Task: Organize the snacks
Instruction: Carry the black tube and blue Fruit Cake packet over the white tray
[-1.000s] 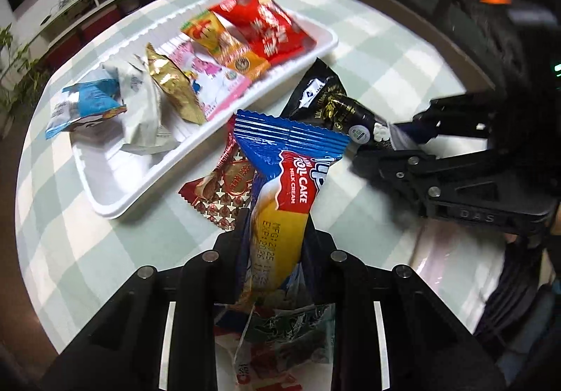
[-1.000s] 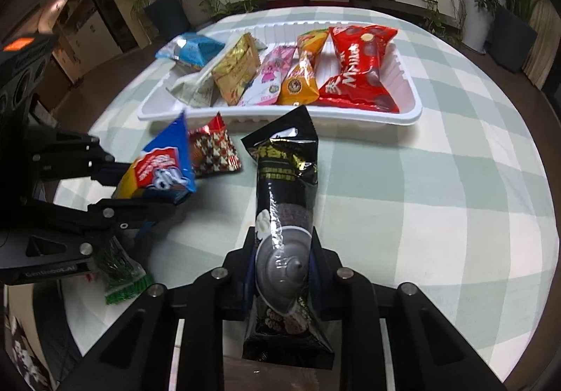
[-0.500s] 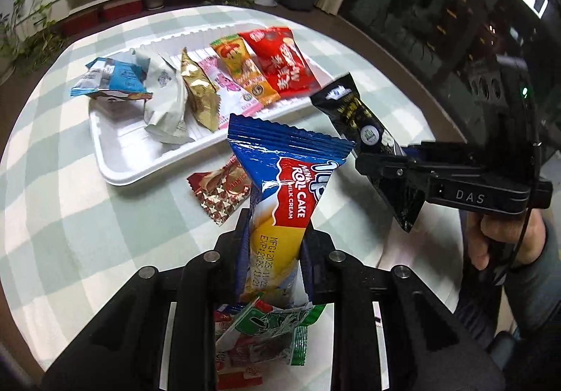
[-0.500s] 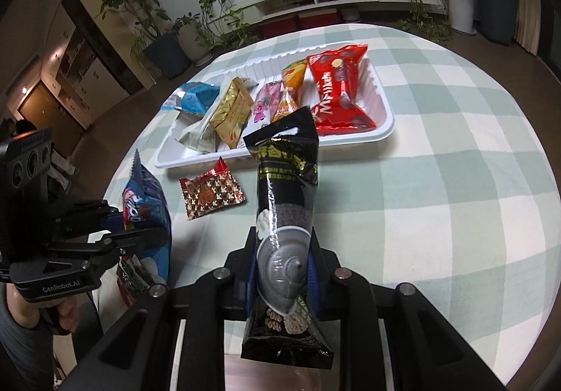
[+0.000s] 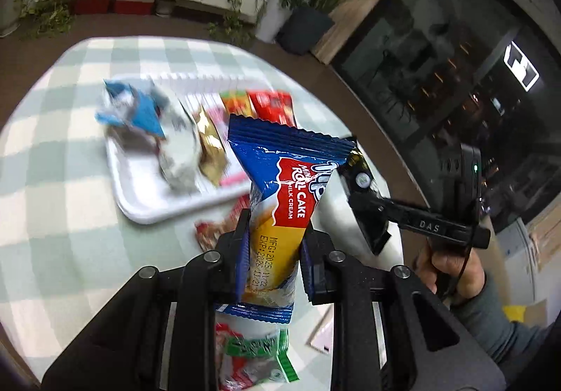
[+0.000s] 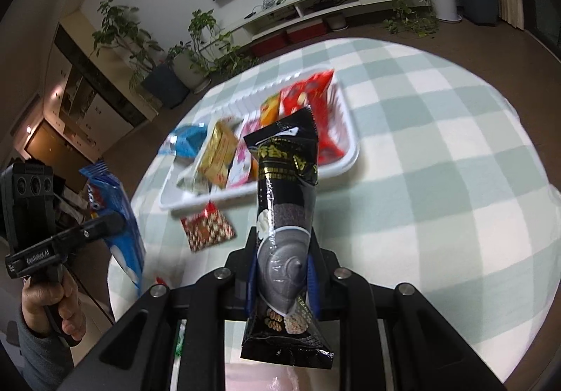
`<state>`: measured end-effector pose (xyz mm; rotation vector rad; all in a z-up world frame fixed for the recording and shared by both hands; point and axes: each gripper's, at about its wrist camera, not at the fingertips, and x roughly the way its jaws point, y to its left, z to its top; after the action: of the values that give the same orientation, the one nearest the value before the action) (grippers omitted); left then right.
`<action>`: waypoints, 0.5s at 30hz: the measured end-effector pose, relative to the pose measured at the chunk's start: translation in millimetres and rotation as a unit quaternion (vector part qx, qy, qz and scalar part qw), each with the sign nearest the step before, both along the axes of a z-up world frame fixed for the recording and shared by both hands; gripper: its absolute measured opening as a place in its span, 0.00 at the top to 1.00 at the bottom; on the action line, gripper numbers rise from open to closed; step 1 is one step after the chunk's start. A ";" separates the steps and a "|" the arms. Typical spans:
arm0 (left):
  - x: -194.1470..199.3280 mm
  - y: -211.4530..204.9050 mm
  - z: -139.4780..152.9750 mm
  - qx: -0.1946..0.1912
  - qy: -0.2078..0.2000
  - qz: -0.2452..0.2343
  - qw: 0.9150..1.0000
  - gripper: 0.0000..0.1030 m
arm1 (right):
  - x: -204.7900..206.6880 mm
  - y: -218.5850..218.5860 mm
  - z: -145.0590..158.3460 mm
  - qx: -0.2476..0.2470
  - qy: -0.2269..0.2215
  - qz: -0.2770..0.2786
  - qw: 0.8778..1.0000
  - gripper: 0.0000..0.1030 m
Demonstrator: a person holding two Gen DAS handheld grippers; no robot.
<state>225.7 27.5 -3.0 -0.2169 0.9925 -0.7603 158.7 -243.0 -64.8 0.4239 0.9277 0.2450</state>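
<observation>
My left gripper is shut on a blue and yellow roll cake packet and holds it upright, high above the table. My right gripper is shut on a long black snack packet, also lifted. A white tray on the checked tablecloth holds several snack packets; it also shows in the right wrist view. The right gripper with the black packet appears to the right in the left wrist view. The left gripper with the blue packet appears at left in the right wrist view.
A red patterned packet lies on the table in front of the tray. A green and red packet lies near the table edge under my left gripper. The round table has a green checked cloth. Plants and a TV bench stand beyond.
Both grippers have risen well above the table with their packets. The tray and table now look smaller and farther away in both views.
</observation>
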 end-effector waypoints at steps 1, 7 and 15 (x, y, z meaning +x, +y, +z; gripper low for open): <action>8.5 4.3 5.2 -0.007 0.001 0.010 1.000 0.79 | 5.6 -1.9 6.1 0.001 -0.004 -0.001 1.000 0.77; 61.5 15.9 13.8 -0.020 0.027 0.047 0.998 0.79 | 51.4 15.6 46.4 0.003 -0.034 0.030 0.999 0.77; 128.1 5.7 -0.7 0.020 0.061 0.084 0.994 0.79 | 127.7 71.7 37.9 -0.020 -0.011 0.076 0.997 0.77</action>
<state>353.8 33.2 -3.7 -0.3106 1.0893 -0.5792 286.4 -171.3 -27.0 0.3131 0.9428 0.3684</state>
